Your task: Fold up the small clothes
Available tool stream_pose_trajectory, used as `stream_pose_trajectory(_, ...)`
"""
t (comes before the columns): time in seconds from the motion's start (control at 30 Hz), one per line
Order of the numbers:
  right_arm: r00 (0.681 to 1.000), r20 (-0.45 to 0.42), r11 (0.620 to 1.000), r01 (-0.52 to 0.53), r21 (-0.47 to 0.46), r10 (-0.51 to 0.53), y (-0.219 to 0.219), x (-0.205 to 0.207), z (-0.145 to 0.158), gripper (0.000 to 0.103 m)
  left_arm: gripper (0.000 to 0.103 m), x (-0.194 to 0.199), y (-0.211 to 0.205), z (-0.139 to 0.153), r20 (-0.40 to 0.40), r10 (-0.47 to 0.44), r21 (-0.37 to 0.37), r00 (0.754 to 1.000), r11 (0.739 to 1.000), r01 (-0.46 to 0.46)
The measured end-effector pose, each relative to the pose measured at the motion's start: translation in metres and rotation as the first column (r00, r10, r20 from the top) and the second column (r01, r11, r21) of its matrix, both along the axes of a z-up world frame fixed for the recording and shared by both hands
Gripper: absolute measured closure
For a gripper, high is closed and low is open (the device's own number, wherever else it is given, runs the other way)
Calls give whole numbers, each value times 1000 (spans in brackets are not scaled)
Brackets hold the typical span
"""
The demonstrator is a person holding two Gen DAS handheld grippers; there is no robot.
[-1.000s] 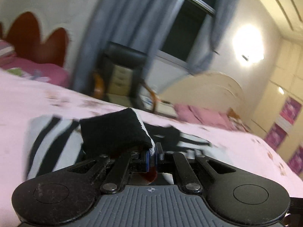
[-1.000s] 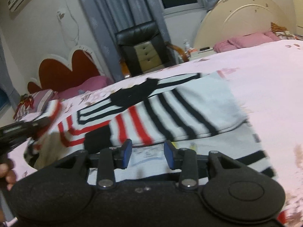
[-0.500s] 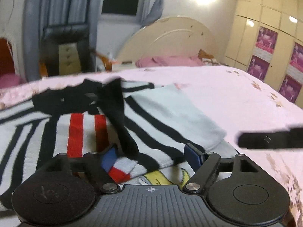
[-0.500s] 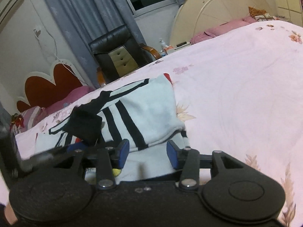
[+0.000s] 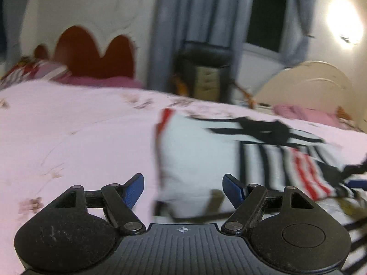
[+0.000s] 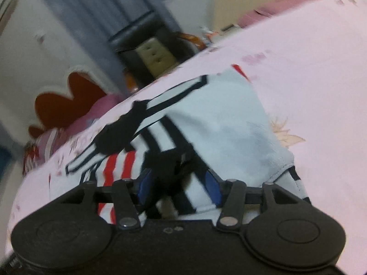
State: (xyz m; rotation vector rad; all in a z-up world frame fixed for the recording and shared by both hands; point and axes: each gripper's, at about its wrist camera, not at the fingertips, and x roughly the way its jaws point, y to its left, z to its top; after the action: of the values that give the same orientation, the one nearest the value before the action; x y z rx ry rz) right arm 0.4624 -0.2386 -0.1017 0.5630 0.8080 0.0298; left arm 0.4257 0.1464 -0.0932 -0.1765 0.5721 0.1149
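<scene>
A small white garment [image 5: 206, 151] with black and red stripes lies partly folded on the pink bedspread [image 5: 68, 137]. It also shows in the right wrist view [image 6: 224, 123]. My left gripper [image 5: 183, 188] is open and empty, its blue pads at the garment's near left edge. My right gripper [image 6: 179, 183] is open, with its jaws on either side of a black cuff or fold [image 6: 169, 160] of the garment. Both views are blurred.
A black chair [image 5: 206, 68] stands past the bed by grey curtains [image 5: 195, 23]. A red heart-shaped headboard [image 5: 91, 57] and pillows are at the far left. A cream headboard [image 5: 309, 84] with pink bedding is at the right.
My left gripper let go of the black cuff, opened wide and swung to the garment's left edge. My right gripper moved in over the garment, around the black fold.
</scene>
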Motion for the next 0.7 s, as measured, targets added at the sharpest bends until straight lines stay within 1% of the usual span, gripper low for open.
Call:
stream_pose_trajectory(0.03, 1000, -9, 1000, 8, 12, -8, -1, 4, -3, 57, 27, 3, 6, -4, -12, 10, -16, 1000, 1000, -10)
stream_pose_trajectory(0.1, 1000, -16, 1000, -13, -1, 13, 2, 10, -7, 71, 27, 13, 13, -14, -55, 14, -36, 998, 999, -16)
stream_pose_trajectory(0.13, 999, -17, 999, -36, -13, 36, 6, 13, -9, 89, 28, 21, 14, -20, -76, 21, -40, 997, 999, -24)
stream_pose_trajectory(0.17, 998, -20, 998, -65, -27, 64, 10, 15, -9, 95, 29, 26, 14, -26, -90, 20, -44, 996, 999, -25)
stream_pose_trajectory(0.23, 995, 16, 990, -93, -110, 95, 20, 12, -2, 96, 29, 29, 10, -31, -100, 17, -26, 995, 999, -19)
stream_pose_trajectory(0.3, 992, 69, 980, -93, -175, 106, 22, 2, 10, 97, 29, 34, 3, -35, -100, -2, 7, 995, 1000, 3)
stream_pose_trajectory(0.33, 991, 81, 974, -91, -206, 110, 23, -3, 13, 97, 29, 35, 0, -34, -102, -14, 22, 995, 1000, 16)
stream_pose_trajectory(0.37, 990, 81, 967, -96, -234, 118, 25, -5, 12, 97, 29, 35, -2, -32, -104, -18, 36, 994, 999, 22)
stream_pose_trajectory(0.4, 989, 62, 961, -113, -254, 133, 25, 0, 8, 97, 29, 37, -4, -25, -99, -18, 47, 995, 999, 23)
stream_pose_trajectory(0.43, 988, 20, 951, -142, -274, 153, 28, 3, 2, 94, 29, 38, -6, -16, -70, -27, 59, 997, 998, 31)
stream_pose_trajectory(0.47, 988, -6, 946, -152, -286, 156, 29, 7, -3, 89, 29, 40, -8, -6, -25, -48, 69, 999, 996, 50)
stream_pose_trajectory(0.5, 989, 15, 948, -135, -287, 146, 27, 4, -2, 86, 29, 45, -11, 5, 13, -75, 85, 997, 994, 73)
stream_pose_trajectory(0.53, 991, 48, 953, -108, -285, 127, 25, 2, 3, 85, 29, 50, -14, 13, 35, -102, 98, 994, 990, 98)
stream_pose_trajectory(0.6, 990, 82, 961, -87, -263, 113, 21, 2, 8, 85, 29, 70, -18, 23, 58, -163, 101, 985, 982, 157)
stream_pose_trajectory(0.63, 990, 85, 962, -91, -258, 117, 21, 5, 9, 85, 29, 82, -20, 26, 63, -183, 98, 981, 979, 176)
stream_pose_trajectory(0.7, 986, 88, 955, -110, -274, 139, 24, 11, 10, 86, 29, 104, -22, 23, 55, -219, 88, 974, 973, 213)
